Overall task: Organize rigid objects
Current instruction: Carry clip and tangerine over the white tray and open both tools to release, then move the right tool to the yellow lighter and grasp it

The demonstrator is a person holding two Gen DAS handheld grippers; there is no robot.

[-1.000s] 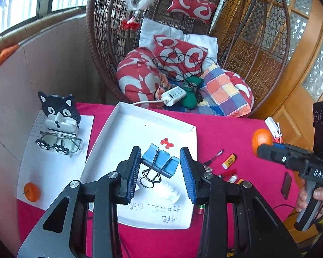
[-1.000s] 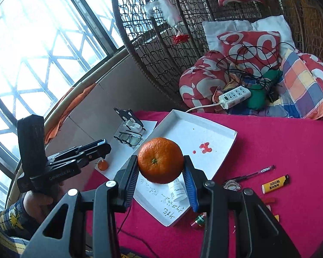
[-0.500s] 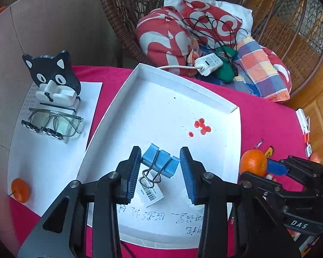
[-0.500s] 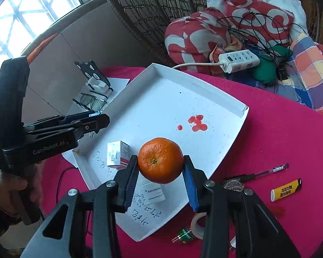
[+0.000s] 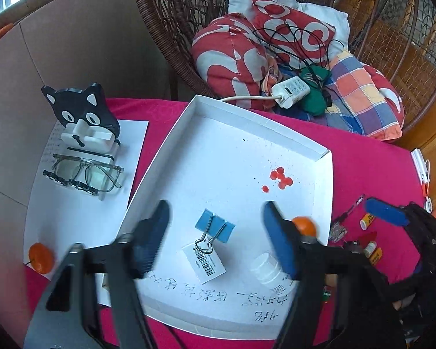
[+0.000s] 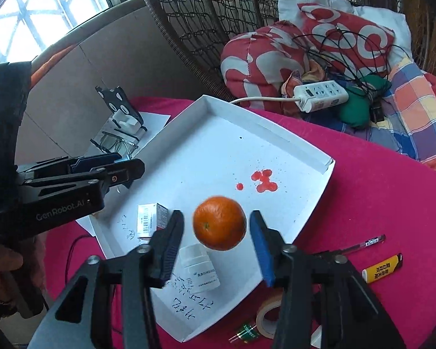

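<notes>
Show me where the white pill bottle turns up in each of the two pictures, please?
Left wrist view: the bottle lies low and right of centre in the white tray, partly behind the right finger of the hand-held gripper.
Right wrist view: the bottle sits low at centre, just below the orange, near the tray's near edge.
Shared landmark: the red spots on the tray floor.
</notes>
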